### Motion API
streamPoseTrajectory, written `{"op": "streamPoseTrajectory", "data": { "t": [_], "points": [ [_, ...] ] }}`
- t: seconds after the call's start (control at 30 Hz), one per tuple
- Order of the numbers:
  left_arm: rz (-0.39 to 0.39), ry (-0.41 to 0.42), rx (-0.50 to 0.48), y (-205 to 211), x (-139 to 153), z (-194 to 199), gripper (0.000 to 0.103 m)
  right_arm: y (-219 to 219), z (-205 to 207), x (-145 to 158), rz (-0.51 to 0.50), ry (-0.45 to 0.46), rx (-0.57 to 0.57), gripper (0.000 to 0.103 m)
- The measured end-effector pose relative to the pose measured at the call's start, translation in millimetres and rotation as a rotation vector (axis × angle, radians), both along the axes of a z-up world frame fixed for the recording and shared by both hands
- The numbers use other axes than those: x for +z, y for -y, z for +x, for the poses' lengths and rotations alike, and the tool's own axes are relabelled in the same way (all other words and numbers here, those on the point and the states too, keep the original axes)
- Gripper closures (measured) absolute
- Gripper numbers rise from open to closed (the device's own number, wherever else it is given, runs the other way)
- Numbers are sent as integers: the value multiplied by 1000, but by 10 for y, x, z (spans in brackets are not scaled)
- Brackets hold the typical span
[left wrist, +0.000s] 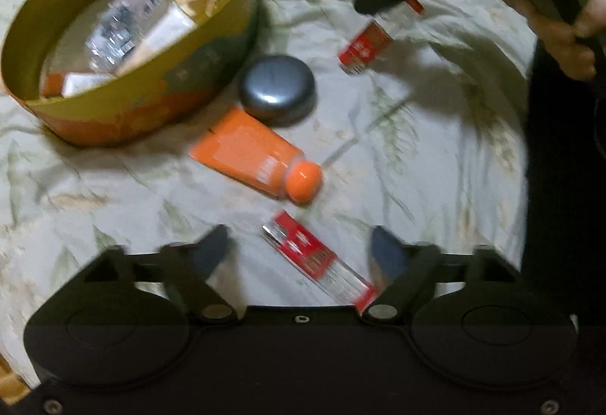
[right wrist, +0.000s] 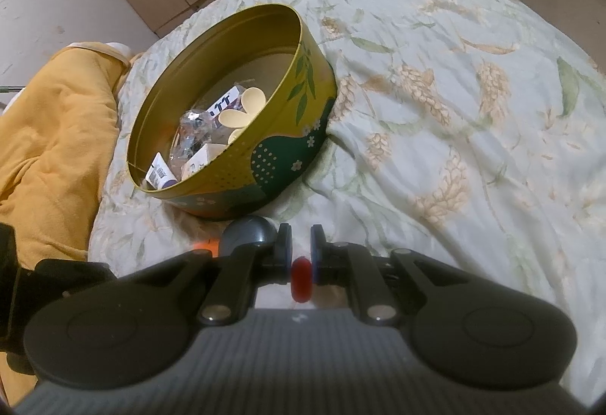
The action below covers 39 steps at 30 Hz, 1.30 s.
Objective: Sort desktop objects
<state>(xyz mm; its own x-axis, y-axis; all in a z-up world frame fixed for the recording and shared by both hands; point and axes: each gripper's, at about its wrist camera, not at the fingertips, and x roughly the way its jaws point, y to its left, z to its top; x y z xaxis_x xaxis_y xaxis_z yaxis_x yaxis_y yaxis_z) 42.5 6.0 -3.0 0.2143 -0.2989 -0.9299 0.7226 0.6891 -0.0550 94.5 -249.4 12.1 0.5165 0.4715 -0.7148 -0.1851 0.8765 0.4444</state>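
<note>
Several items already lie in the tin (left wrist: 151, 104). The right gripper (right wrist: 302, 244) clamps 1 red tube (left wrist: 365, 45); the left gripper (left wrist: 299, 244), jaws wide and empty, hovers over another red tube (left wrist: 314, 256). An orange tube (left wrist: 253, 153) and a grey case (left wrist: 278, 89) remain.

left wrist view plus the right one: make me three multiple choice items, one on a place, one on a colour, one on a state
1. Where is the grey round case?
A. inside the tin
B. on the bedspread beside the tin
C. in the right gripper

2. What colour is the cap on the orange tube?
A. white
B. black
C. orange

3. How is the right gripper?
A. shut on a red-labelled vial
B. wide open and empty
C. shut on the grey case

Answers:
1 B: the case lies on the bedspread, just outside the wall of the tin.
2 C: the round cap matches the tube's body.
3 A: the red-labelled vial hangs from its closed fingers.
</note>
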Motion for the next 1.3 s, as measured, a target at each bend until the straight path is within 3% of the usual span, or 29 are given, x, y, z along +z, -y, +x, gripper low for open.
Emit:
{"op": "streamPoseTrajectory", "data": {
  "t": [0.1,0.17,0.2,0.3,0.4,0.47,0.77,1.07,1.3],
  "points": [
    [41,-106,96,38,-71,50,23,4,-6,5,-2,2,-2,92],
    [7,-176,200,23,-91,84,40,7,0,0,-2,0,-6,92],
    [-16,-203,246,23,-96,89,43,7,3,-1,-3,-1,-7,92],
    [-16,-230,369,38,-169,92,50,6,6,-1,-4,-1,-6,92],
    [-5,-223,432,37,-275,92,54,2,9,-2,-4,-2,-6,92],
    [-6,-199,463,31,-241,79,82,-1,15,-8,-5,-3,-5,92],
    [-131,-93,575,-236,46,-75,83,-10,6,-21,-9,0,2,92],
    [-230,31,781,-506,130,36,83,23,-29,15,13,7,-5,92],
    [-269,71,820,-574,115,66,83,10,-90,84,5,15,1,92]
  ]
}}
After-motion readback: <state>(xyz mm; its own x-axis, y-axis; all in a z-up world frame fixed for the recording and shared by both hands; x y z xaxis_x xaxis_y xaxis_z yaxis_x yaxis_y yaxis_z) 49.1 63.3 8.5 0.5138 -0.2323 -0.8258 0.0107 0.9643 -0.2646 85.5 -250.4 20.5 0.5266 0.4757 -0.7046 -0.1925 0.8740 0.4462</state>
